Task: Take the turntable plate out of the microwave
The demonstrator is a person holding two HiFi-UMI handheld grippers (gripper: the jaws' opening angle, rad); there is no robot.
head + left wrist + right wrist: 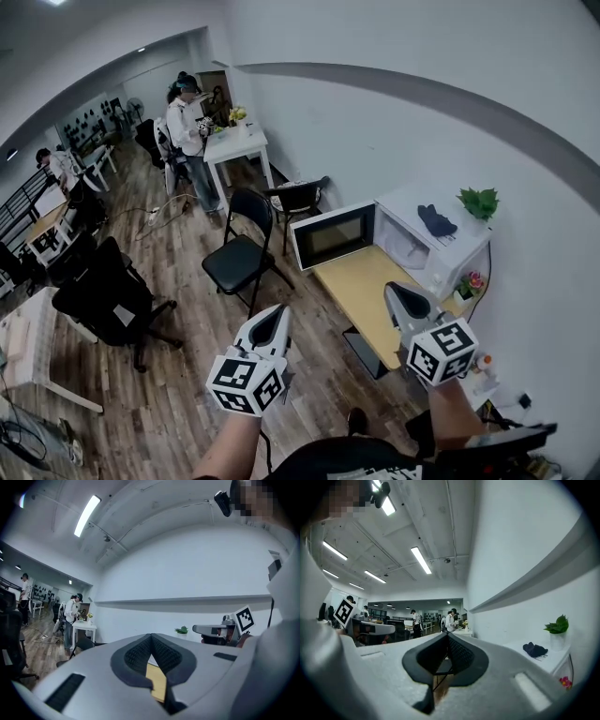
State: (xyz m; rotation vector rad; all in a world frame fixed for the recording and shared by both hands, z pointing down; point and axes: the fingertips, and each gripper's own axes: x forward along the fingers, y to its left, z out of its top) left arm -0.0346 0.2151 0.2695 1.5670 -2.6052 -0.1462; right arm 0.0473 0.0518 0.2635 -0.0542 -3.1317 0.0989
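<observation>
While clamped closed on nothing, well apart from open microwave at far right, closest by right gripper, not left gripper

The person's forearms reach forward side by side. The left tool points level ahead, its jaws pressed together with nothing between them. The right tool, near it, is also level, its jaws closed and empty.
</observation>
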